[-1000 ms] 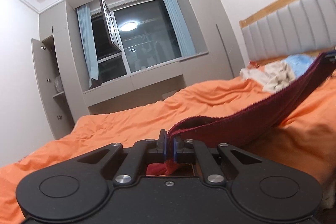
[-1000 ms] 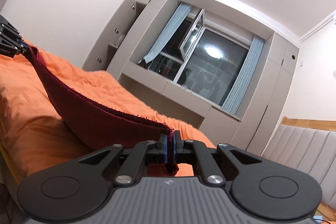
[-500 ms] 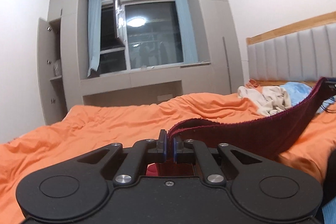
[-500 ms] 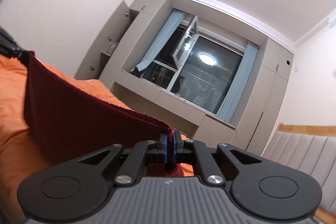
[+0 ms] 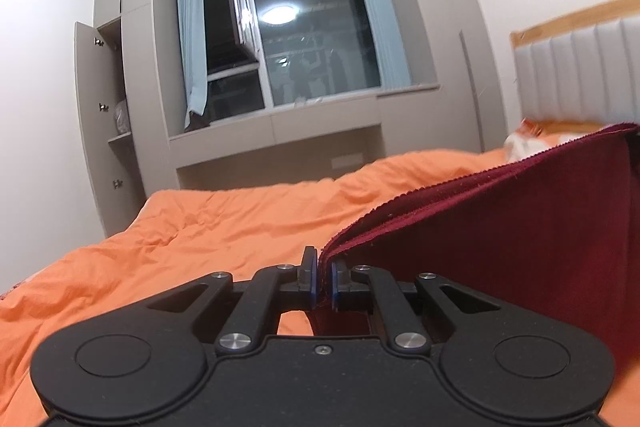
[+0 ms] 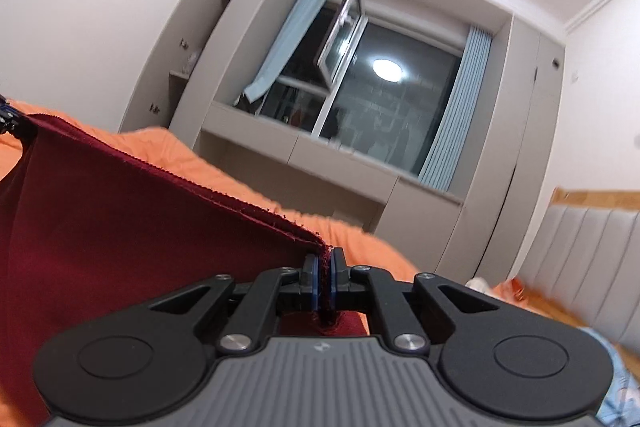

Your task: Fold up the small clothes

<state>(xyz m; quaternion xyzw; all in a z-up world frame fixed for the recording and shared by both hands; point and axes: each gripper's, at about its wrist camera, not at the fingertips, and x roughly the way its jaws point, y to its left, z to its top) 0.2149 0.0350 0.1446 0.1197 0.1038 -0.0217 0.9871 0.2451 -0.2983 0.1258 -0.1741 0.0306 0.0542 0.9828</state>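
Note:
A dark red cloth [image 5: 520, 235] hangs stretched between my two grippers above the orange bed cover [image 5: 224, 227]. My left gripper [image 5: 322, 277] is shut on one corner of it, and the cloth runs off to the right edge of the left wrist view. In the right wrist view the same dark red cloth [image 6: 120, 219] spreads to the left, with my right gripper [image 6: 324, 277] shut on its other corner. The left gripper's tip [image 6: 10, 117] shows at the far left edge there, holding the far corner. The cloth's lower part is hidden behind the gripper bodies.
The orange bed cover [image 6: 372, 251] fills the lower part of both views. A padded grey headboard [image 5: 580, 75] with a wooden rail stands at the right. Light clothes [image 5: 524, 141] lie near it. Grey cupboards [image 5: 108, 115] and a window [image 5: 312, 43] line the far wall.
Both grippers have swept sideways with the cloth and risen a little. The cloth now hangs as a taller, wider sheet between them. The pile of clothes has slid toward the right edge.

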